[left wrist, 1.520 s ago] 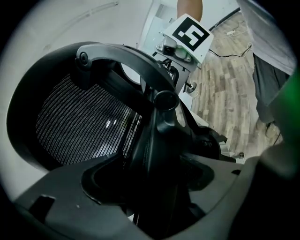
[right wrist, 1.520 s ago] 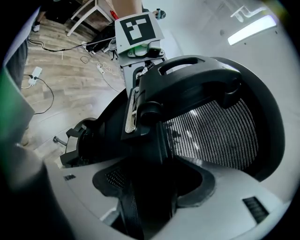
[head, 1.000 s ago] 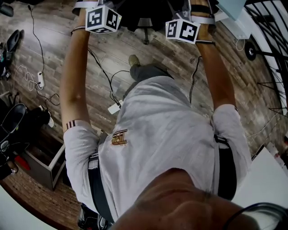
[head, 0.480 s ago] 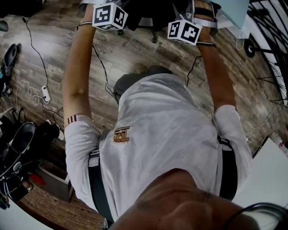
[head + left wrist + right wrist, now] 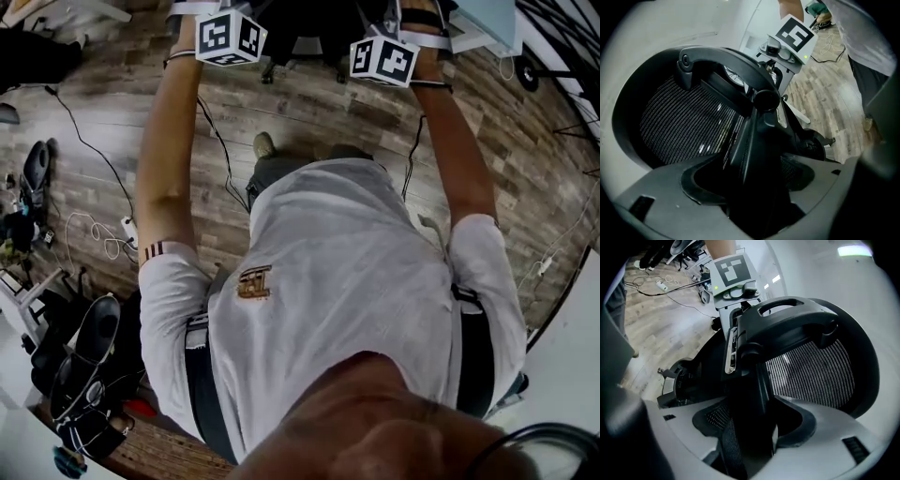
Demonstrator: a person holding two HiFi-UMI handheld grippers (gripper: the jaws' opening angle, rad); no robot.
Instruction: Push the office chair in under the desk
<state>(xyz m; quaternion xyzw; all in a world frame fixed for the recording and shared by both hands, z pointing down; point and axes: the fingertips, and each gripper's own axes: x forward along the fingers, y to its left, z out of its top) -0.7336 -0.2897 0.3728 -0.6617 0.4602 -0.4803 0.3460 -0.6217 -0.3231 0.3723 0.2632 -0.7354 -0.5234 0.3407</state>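
The black mesh office chair shows only as a dark shape at the top edge of the head view, with the pale desk beside it at the top right. Both arms reach forward to it. My left gripper is shut on the chair's black back upright, with the mesh backrest to its left. My right gripper is shut on the same upright from the other side, mesh to its right. In the head view only the marker cubes show, left and right; the jaws are hidden.
Wooden floor runs under the person. Cables and a power strip lie at the left, with a shoe and dark gear at the lower left. A small wheel stands at the upper right.
The person has stepped forward with both grippers still on the chair. The floor clutter at the left has slid down the frame and the chair's base has shifted at the top.
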